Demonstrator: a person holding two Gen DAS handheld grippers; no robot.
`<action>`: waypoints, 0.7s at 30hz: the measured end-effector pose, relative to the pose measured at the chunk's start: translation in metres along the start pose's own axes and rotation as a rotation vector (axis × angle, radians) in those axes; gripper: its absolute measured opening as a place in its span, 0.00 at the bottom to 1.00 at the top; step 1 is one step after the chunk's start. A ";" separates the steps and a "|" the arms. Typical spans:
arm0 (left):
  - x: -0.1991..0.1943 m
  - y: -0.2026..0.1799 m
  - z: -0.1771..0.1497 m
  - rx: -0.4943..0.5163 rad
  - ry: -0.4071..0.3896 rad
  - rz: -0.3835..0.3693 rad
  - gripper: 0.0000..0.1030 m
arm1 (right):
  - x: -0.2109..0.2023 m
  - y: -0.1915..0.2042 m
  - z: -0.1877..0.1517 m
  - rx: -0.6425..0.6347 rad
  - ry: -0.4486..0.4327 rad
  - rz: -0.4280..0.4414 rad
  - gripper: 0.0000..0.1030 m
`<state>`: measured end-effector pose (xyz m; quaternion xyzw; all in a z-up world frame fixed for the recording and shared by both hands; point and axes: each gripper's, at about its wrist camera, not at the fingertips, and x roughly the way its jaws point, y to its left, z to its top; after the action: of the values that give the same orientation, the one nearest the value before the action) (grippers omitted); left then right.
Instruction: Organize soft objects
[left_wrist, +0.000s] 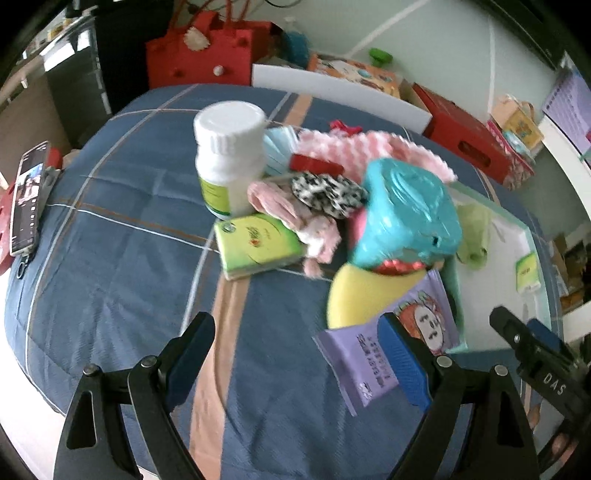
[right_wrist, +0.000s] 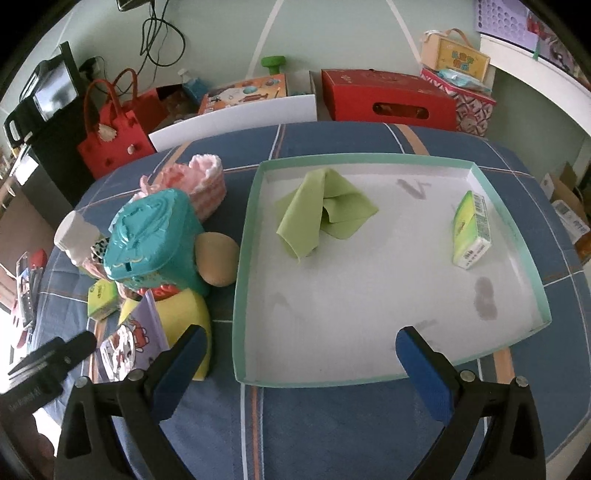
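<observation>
On the blue checked bedspread (left_wrist: 110, 258) lies a heap: a white bottle (left_wrist: 229, 147), a green tissue pack (left_wrist: 258, 243), pink cloth (left_wrist: 317, 229), a black-and-white scrunchie (left_wrist: 328, 192), a teal container (left_wrist: 406, 214), a yellow sponge (left_wrist: 362, 295) and a purple packet (left_wrist: 354, 354). My left gripper (left_wrist: 295, 332) hovers open in front of the heap, its right finger over the packet's edge. My right gripper (right_wrist: 301, 336) stands open over the near side of the green-rimmed tray (right_wrist: 242, 258). The tray holds a green cloth (right_wrist: 325, 210) and a tissue pack (right_wrist: 472, 232).
A pink knitted piece (right_wrist: 199, 177) and a tan round object (right_wrist: 218, 262) lie beside the tray's left wall. A phone (left_wrist: 27, 195) rests at the bed's left edge. Behind the bed stand a red bag (left_wrist: 199, 55), a white board (right_wrist: 236, 118) and a red box (right_wrist: 388, 96).
</observation>
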<state>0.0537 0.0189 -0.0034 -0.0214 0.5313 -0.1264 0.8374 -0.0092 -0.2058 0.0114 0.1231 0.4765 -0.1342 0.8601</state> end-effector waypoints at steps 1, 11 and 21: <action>0.001 -0.001 -0.001 0.002 0.004 -0.004 0.87 | -0.001 -0.001 0.000 0.003 -0.003 0.000 1.00; -0.002 -0.024 -0.001 0.077 0.004 -0.084 0.87 | -0.003 -0.006 0.004 0.013 -0.018 -0.027 1.00; 0.016 -0.055 -0.007 0.208 0.070 -0.090 0.87 | 0.000 -0.010 0.005 0.023 -0.004 -0.045 1.00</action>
<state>0.0435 -0.0377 -0.0116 0.0459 0.5427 -0.2189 0.8096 -0.0090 -0.2164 0.0133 0.1216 0.4757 -0.1593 0.8565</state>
